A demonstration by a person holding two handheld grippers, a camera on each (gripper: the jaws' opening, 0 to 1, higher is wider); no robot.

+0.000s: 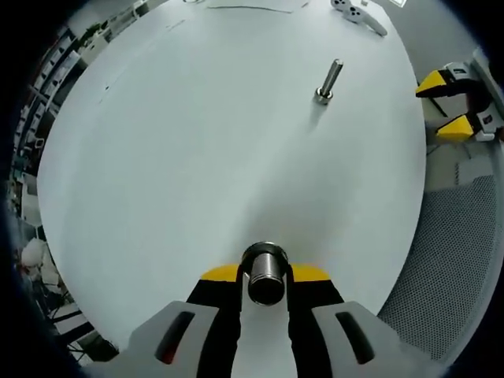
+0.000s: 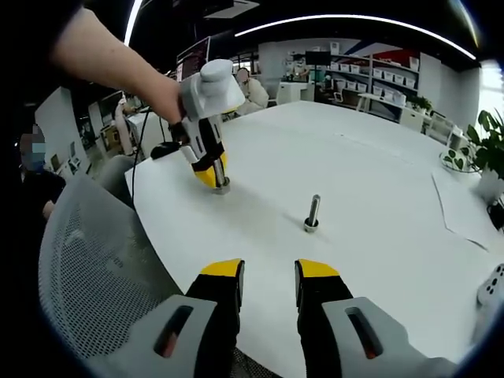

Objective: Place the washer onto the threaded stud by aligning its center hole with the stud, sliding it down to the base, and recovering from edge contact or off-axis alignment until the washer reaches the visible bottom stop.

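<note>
Threaded stud [image 1: 327, 81] stands upright on white surface [image 1: 197, 157], no washer seen on it. Left tool [image 1: 266, 276] is closed on a metal cylinder [image 1: 265, 276], well apart from stud, pressed toward surface. Right tool [image 2: 269, 272] is held open, empty, near stud, presumably waiting.

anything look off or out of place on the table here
Nothing is spilled or damaged. One oddity: the left hand-held gripper is shut on a metal sleeve, not a flat washer. The stud stands upright and bare on the white table; the right hand-held gripper is open, empty.
</note>
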